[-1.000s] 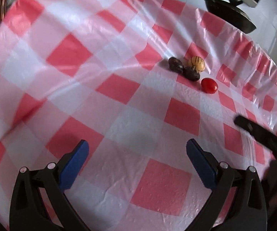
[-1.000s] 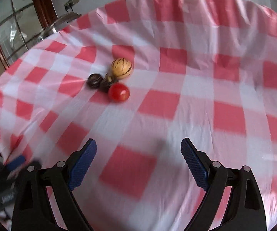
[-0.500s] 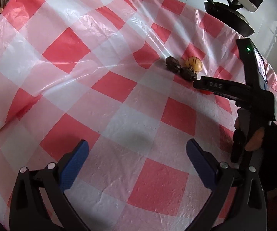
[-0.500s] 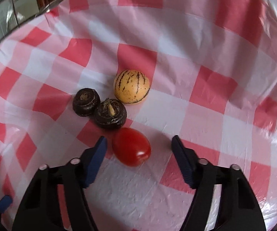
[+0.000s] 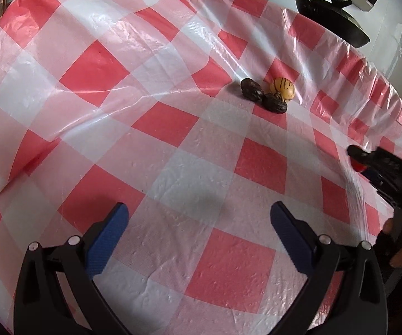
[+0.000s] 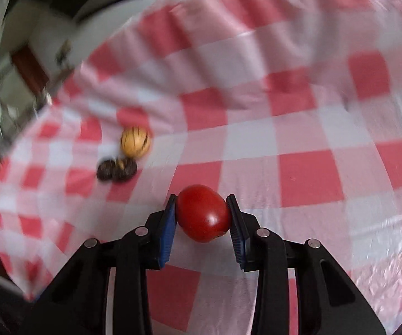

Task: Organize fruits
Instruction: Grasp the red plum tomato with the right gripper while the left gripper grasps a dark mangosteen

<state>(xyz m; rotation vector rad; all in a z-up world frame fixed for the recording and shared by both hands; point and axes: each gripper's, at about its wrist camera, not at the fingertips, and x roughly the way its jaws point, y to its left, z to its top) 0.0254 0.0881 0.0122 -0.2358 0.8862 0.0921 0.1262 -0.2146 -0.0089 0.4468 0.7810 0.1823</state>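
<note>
My right gripper (image 6: pixel 202 213) is shut on a red tomato (image 6: pixel 201 212), both blue pads pressed against its sides above the checked cloth. From the left wrist view the right gripper (image 5: pixel 358 162) shows at the right edge with a sliver of the tomato (image 5: pixel 356 166) in it. A yellow striped fruit (image 6: pixel 135 141) and two dark brown fruits (image 6: pixel 117 169) lie together on the cloth, up and left of the tomato. The same striped fruit (image 5: pixel 282 87) and dark fruits (image 5: pixel 262 96) lie far ahead of my left gripper (image 5: pixel 198 231), which is open and holds nothing.
A red and white checked plastic cloth (image 5: pixel 117 111) covers the table; its edge (image 5: pixel 382 89) falls away at the right. A black pan (image 5: pixel 332 19) sits beyond the far edge. A person's hand (image 5: pixel 399 251) holds the right gripper's handle.
The right gripper closed on the tomato, lifted it away from the other fruits and drew back toward the right edge. The left gripper stayed put and open.
</note>
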